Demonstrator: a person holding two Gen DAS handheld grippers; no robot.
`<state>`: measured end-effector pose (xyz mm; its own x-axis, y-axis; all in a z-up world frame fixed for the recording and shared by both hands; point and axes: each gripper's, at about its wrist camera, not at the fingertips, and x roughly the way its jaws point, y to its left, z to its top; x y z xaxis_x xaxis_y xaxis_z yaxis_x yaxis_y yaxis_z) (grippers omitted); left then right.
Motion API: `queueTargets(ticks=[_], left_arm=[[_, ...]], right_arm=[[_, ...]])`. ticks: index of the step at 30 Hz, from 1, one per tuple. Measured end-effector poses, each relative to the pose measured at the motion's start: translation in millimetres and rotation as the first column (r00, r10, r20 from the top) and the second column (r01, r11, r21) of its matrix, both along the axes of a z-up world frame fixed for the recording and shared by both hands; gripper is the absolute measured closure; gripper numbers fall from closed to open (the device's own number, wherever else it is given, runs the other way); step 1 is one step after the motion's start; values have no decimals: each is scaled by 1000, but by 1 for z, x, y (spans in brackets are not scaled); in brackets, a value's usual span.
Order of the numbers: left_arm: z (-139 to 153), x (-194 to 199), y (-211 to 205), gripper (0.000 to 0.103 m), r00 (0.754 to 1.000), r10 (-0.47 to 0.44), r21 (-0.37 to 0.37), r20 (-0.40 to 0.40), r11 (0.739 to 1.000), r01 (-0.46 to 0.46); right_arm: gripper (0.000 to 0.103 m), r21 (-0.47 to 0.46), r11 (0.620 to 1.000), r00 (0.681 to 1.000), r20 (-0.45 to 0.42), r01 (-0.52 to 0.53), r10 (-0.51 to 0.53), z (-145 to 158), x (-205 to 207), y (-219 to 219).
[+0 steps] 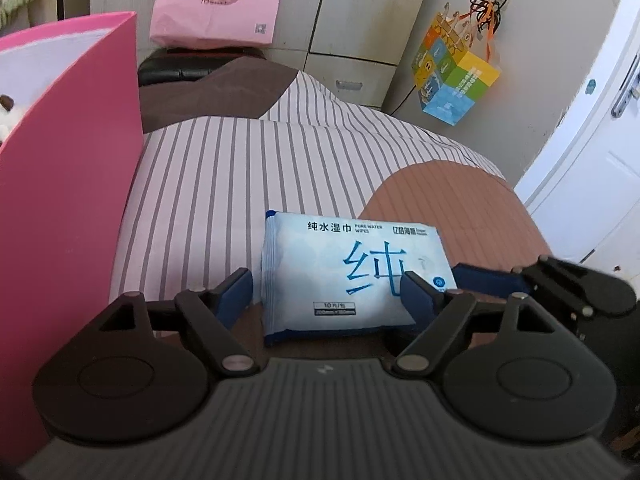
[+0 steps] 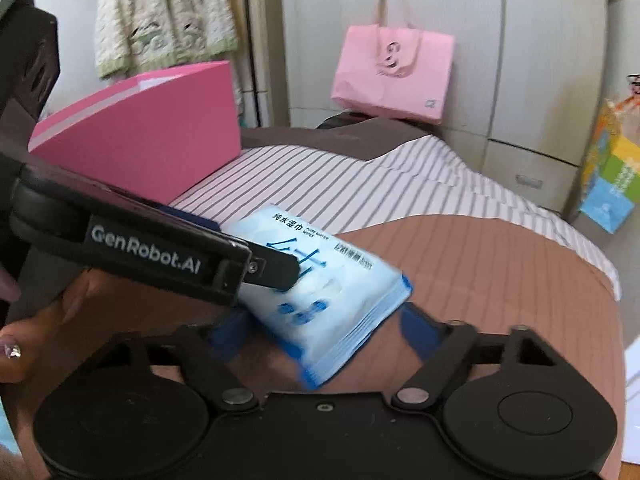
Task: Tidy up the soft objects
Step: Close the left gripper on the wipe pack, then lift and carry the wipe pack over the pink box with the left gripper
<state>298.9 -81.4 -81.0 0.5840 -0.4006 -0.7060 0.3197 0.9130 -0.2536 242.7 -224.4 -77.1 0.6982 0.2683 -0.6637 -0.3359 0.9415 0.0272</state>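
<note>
A light blue pack of wet wipes (image 1: 352,276) lies on the striped bed cover (image 1: 224,168). My left gripper (image 1: 328,292) is open, with a blue-padded finger on each side of the pack. In the right wrist view the same pack (image 2: 328,296) lies between the open fingers of my right gripper (image 2: 324,330). The left gripper's finger (image 2: 272,268) rests on top of the pack there. A pink open box (image 1: 60,200) stands at the left on the bed; a white plush toy (image 1: 8,116) peeks out of it.
A pink paper bag (image 1: 218,0) stands on a dark stool at the far end of the bed. A colourful gift bag (image 1: 454,72) hangs on the wall at the right. White wardrobe doors stand behind. A cream knitted garment (image 2: 164,12) hangs at the back left.
</note>
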Motion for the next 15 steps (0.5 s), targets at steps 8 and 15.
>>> queueTargets(ticks=[8, 15], left_arm=[[-3, -11, -16, 32, 998, -48, 47, 48, 998, 46], [0, -19, -21, 33, 994, -108, 6, 24, 994, 108]], right_arm=[[46, 13, 999, 999, 9, -44, 44, -1, -2, 0], [36, -2, 999, 999, 20, -47, 47, 1, -9, 3]])
